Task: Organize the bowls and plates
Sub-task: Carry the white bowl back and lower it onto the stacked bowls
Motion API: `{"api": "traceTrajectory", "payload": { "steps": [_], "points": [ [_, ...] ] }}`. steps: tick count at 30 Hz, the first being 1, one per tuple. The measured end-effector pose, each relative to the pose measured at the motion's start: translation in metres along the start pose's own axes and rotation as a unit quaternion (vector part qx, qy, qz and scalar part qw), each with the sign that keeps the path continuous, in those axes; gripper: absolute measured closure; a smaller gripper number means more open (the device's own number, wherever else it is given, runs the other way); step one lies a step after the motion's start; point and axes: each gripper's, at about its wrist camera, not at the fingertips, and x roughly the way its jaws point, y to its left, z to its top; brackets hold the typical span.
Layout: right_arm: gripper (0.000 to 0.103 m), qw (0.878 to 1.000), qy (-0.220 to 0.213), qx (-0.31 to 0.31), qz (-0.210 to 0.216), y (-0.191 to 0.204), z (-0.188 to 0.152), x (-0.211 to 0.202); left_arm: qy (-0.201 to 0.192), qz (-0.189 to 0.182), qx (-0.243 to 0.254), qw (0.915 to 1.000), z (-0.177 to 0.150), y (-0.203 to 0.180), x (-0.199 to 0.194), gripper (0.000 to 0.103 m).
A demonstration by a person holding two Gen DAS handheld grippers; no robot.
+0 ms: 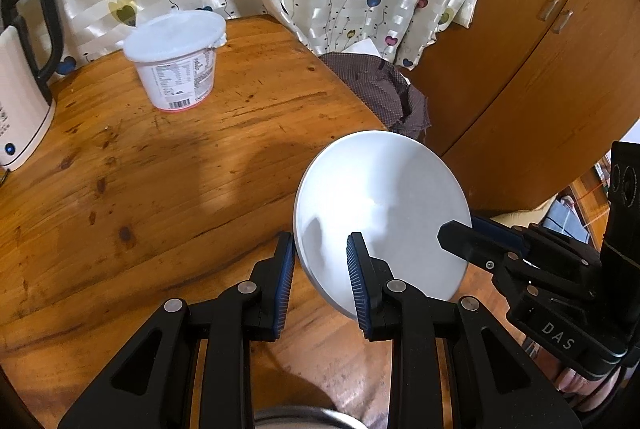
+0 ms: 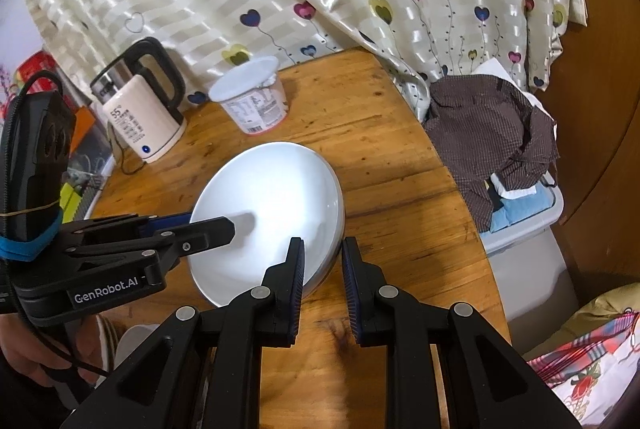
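Note:
A white bowl (image 1: 384,197) is held tilted above the wooden table (image 1: 160,189). My left gripper (image 1: 320,261) straddles its left rim, one finger inside and one outside, with a visible gap around the rim. My right gripper (image 2: 322,261) straddles the opposite rim of the bowl (image 2: 272,197) the same way. Each gripper shows in the other's view: the right gripper (image 1: 460,233) on the bowl's right edge, the left gripper (image 2: 216,225) on its left edge. Whether the pads press the rim is unclear.
A white lidded tub (image 1: 176,57) and a white electric kettle (image 1: 24,77) stand at the back of the table. A bin with brown cloth (image 2: 496,141) sits beyond the table's right edge. A metal rim (image 1: 304,417) shows at the bottom.

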Motion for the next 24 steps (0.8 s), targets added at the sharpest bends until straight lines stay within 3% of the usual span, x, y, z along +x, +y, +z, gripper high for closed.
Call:
{"api": "traceTrajectory", "payload": {
  "steps": [24],
  "points": [
    [0.084,0.999,-0.009,-0.033,0.026,0.054,-0.028,-0.046,-0.04,0.016,-0.025,0.9988,-0.053,0.003,-0.073,0.075]
  ]
}}
